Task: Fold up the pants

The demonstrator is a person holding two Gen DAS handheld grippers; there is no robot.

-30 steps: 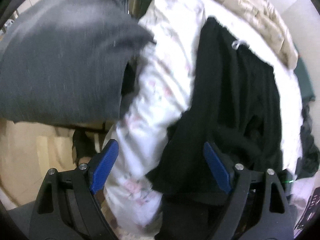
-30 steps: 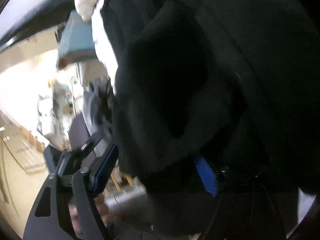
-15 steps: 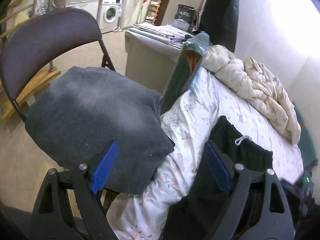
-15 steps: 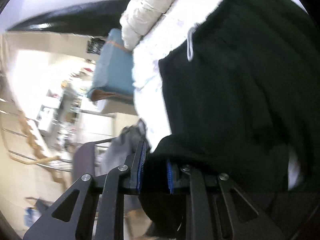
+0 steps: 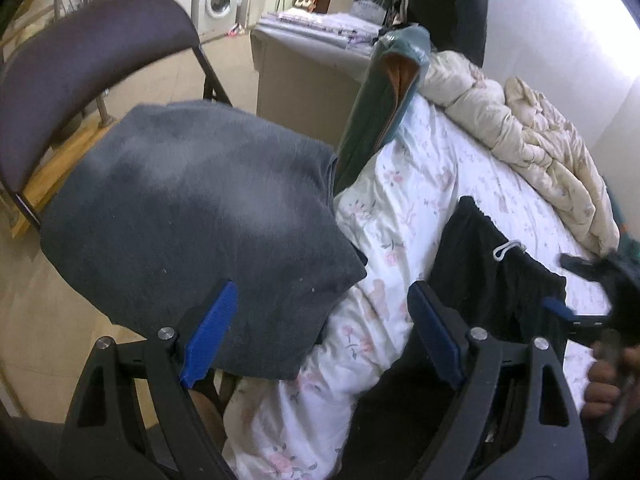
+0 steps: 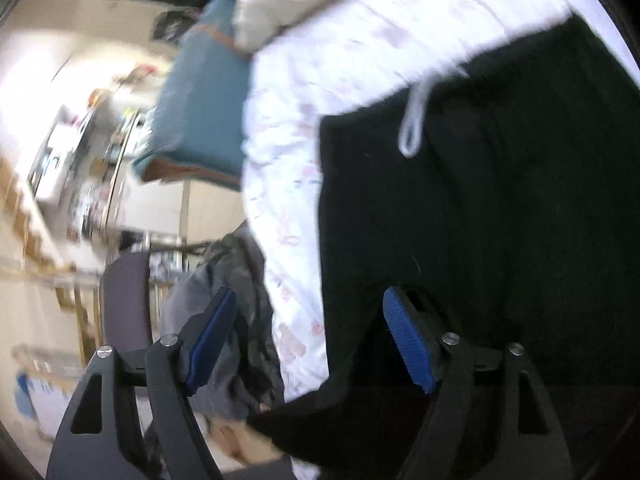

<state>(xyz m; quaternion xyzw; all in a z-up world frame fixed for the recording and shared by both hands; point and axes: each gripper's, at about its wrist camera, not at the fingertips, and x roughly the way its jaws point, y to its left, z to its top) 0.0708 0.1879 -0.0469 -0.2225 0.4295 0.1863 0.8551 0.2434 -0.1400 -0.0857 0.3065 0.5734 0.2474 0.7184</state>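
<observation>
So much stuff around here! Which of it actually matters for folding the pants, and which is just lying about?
Part of the job:
- black pants with white drawstring, lying on the flowered sheet
- left gripper, open
- right gripper, jaws opening, nothing pinched

Just lying about:
- grey garment on the chair
- cream quilt
- washing machine
</observation>
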